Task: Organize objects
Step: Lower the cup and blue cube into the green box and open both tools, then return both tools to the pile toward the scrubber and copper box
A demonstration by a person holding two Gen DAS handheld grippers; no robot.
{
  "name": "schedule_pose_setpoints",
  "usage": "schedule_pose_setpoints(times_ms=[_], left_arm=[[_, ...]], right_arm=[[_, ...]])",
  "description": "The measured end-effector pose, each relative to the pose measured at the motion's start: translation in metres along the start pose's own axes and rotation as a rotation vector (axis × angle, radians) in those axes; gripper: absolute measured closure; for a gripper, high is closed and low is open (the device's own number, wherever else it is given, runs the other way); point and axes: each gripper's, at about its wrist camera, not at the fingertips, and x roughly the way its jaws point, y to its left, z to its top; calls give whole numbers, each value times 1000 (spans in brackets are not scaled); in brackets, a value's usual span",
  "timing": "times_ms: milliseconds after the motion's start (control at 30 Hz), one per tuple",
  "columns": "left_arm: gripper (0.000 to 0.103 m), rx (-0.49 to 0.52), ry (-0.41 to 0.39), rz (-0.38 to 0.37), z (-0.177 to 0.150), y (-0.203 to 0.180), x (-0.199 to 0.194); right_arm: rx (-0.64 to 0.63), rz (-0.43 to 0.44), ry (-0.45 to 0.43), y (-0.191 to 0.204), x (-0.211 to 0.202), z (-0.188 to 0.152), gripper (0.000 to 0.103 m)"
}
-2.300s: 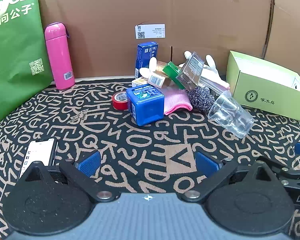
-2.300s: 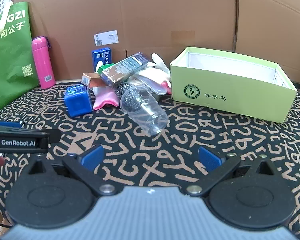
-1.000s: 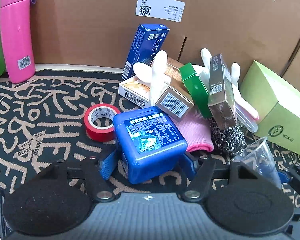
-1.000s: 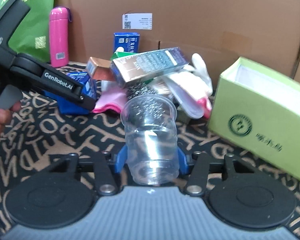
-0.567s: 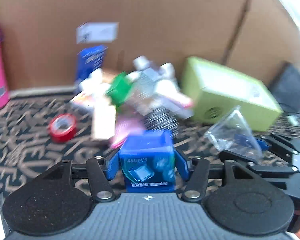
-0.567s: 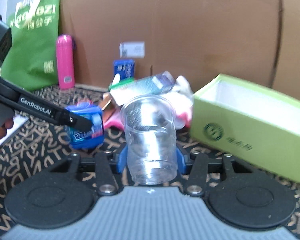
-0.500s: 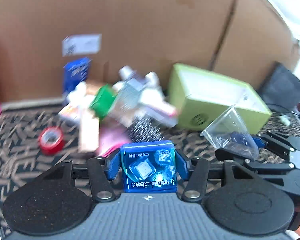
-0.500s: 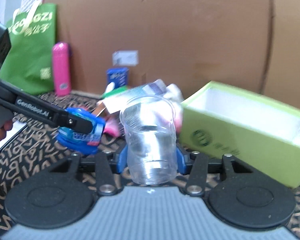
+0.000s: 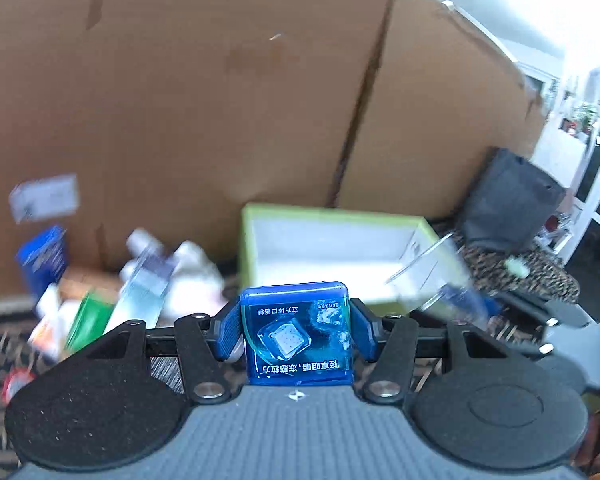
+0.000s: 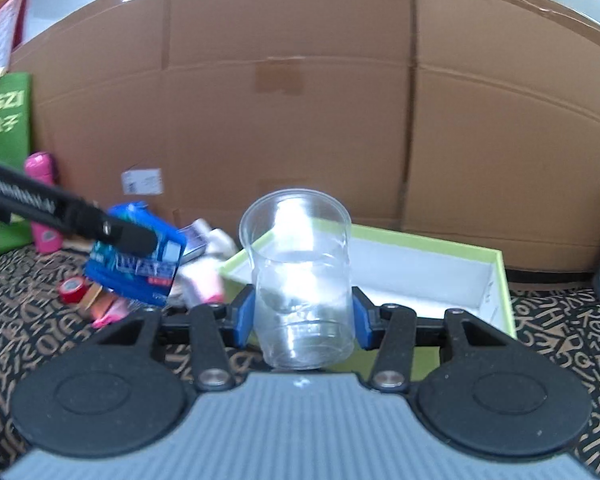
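Observation:
My left gripper [image 9: 296, 330] is shut on a blue plastic box [image 9: 298, 334] and holds it in the air in front of the green box [image 9: 260, 220]; the blue box also shows in the right wrist view [image 10: 140, 260]. My right gripper [image 10: 302, 318] is shut on a clear plastic cup [image 10: 300, 276], upright, held near the green box [image 10: 460, 248]. The cup shows blurred at the right in the left wrist view [image 9: 432, 276].
A pile of small boxes, gloves and a pink cloth [image 9: 140, 280] lies left of the green box. A red tape roll [image 10: 73, 289] and a pink bottle [image 10: 40, 204] stand further left. Cardboard walls [image 10: 300, 120] close the back. A green bag [image 10: 4, 128] stands far left.
Both grippers closed on their objects, lifted them off the mat and moved right toward the green box. The view is higher and blurred with motion.

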Motion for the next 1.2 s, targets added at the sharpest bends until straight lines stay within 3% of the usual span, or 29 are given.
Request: schedule_pose_setpoints(times_ms=[100, 200, 300, 500, 567, 600, 633, 667, 767, 833, 933, 1067, 1200], left_arm=[[44, 4, -8, -22, 26, -14, 25], [44, 29, -17, 25, 41, -23, 63], [44, 26, 17, 70, 45, -23, 106], [44, 15, 66, 46, 36, -15, 151], [27, -5, 51, 27, 30, -10, 158], [8, -31, 56, 14, 29, -5, 162], [6, -56, 62, 12, 28, -2, 164], [6, -72, 65, 16, 29, -1, 164], [7, -71, 26, 38, 35, -5, 143], [6, -73, -62, 31, 36, -7, 116], [2, -77, -165, 21, 32, -9, 72], [0, -122, -233, 70, 12, -2, 24], [0, -142, -243, 156, -22, 17, -34]], right_arm=[[19, -44, -6, -14, 17, 14, 55], [37, -73, 12, -26, 41, 25, 55], [59, -100, 59, -43, 70, 27, 55], [109, -117, 178, -69, 114, 6, 54], [131, -111, 203, -75, 126, -2, 46], [136, -105, 222, -77, 132, -6, 38], [146, -118, 260, -78, 138, -9, 21], [153, -131, 271, -80, 141, -10, 17], [158, -170, 247, -83, 128, -2, 13], [141, -192, 165, -79, 106, 10, 0], [110, -192, 25, -64, 64, 22, 0], [95, -120, -91, -35, 21, 22, 0], [97, -33, -149, -4, -7, 8, 0]])
